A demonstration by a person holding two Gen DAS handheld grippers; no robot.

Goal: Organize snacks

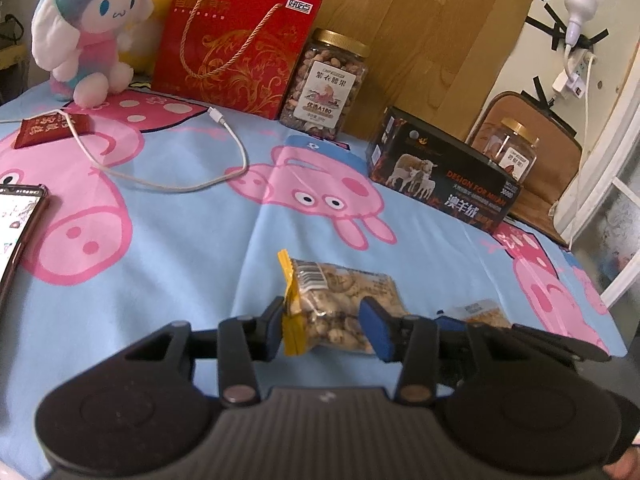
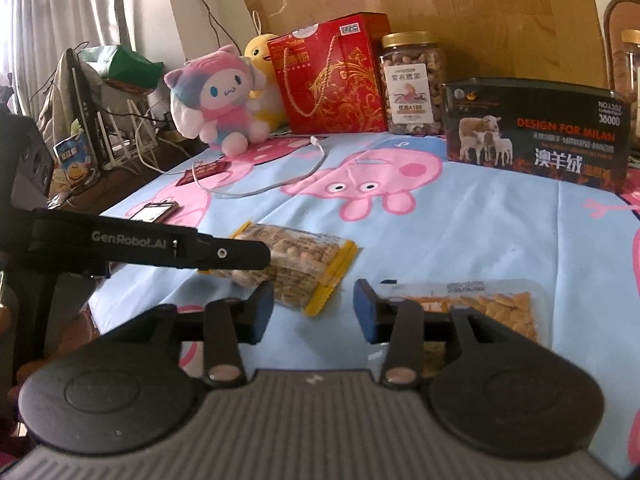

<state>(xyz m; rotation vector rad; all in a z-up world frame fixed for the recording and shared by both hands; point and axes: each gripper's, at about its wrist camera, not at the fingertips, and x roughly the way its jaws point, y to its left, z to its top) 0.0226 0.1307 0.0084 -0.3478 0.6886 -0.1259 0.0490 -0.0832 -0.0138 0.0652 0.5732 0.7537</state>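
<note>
Blue cartoon-pig cloth (image 1: pixel 168 240) covers the table; box (image 1: pixel 440 176), jar (image 1: pixel 324 84) and red bag (image 1: pixel 236 40) stand along the far edge, probably to keep the middle free for sorting. Left gripper (image 1: pixel 324 326) is clamped across the near end of the nut packet (image 1: pixel 340 304), likely to steady it. Right gripper (image 2: pixel 314 312) stands released over bare cloth, nothing between its jaws; the cracker packet (image 2: pixel 492 308) lies just right of it.

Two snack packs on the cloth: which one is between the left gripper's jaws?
The yellow-edged nut pack, between the left gripper pads. The clear pack of orange crackers lies apart, beside the open right gripper.
</note>
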